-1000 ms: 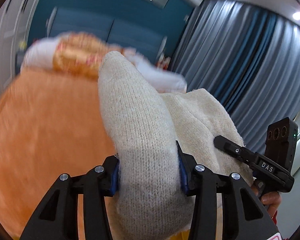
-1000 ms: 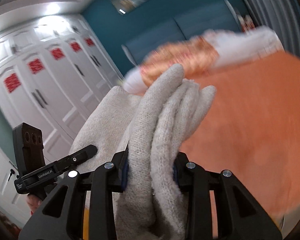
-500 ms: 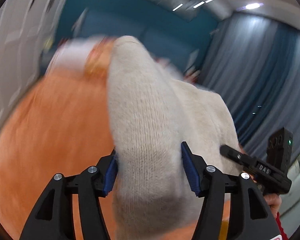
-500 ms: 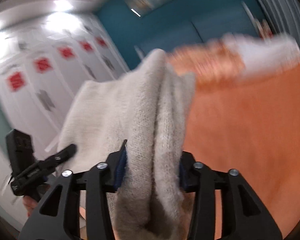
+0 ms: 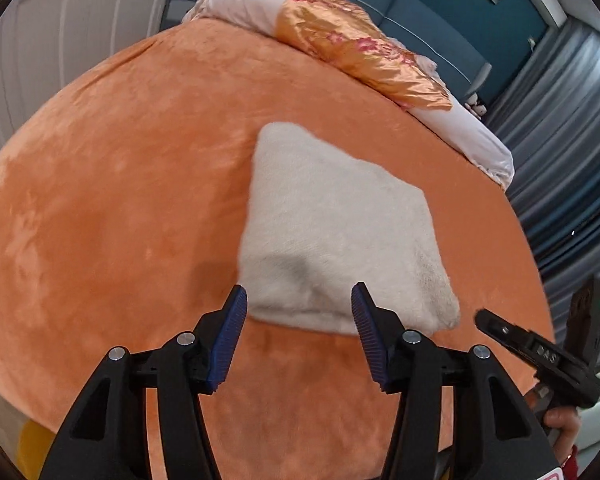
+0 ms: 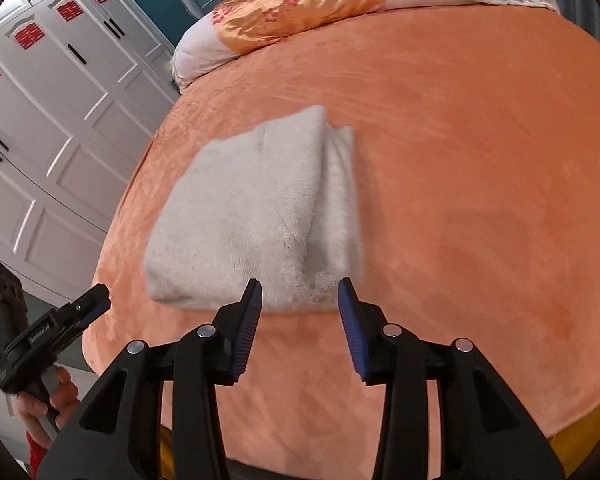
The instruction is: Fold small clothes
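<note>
A folded cream knit garment [image 5: 332,224] [image 6: 252,208] lies on the orange bed cover [image 5: 120,160] [image 6: 460,160], slightly blurred. My left gripper [image 5: 298,300] hovers just short of its near edge. Its jaws are apart and closing, and the blue pads touch nothing. My right gripper [image 6: 298,288] stands the same way at the garment's near right corner, jaws apart and closing, clear of the cloth. Each gripper also shows in the other's view: the right gripper [image 5: 540,352] at lower right, the left gripper [image 6: 52,328] at lower left.
A rolled white and gold floral quilt [image 5: 360,52] [image 6: 300,12] lies across the head of the bed. White wardrobe doors [image 6: 40,120] stand left of the bed, grey-blue curtains [image 5: 572,140] on the right. A person's hand [image 6: 48,404] holds the left gripper's handle.
Both grippers held the garment up in the air; now it lies on the bed and both have let go. Both views have swung downward toward the bed.
</note>
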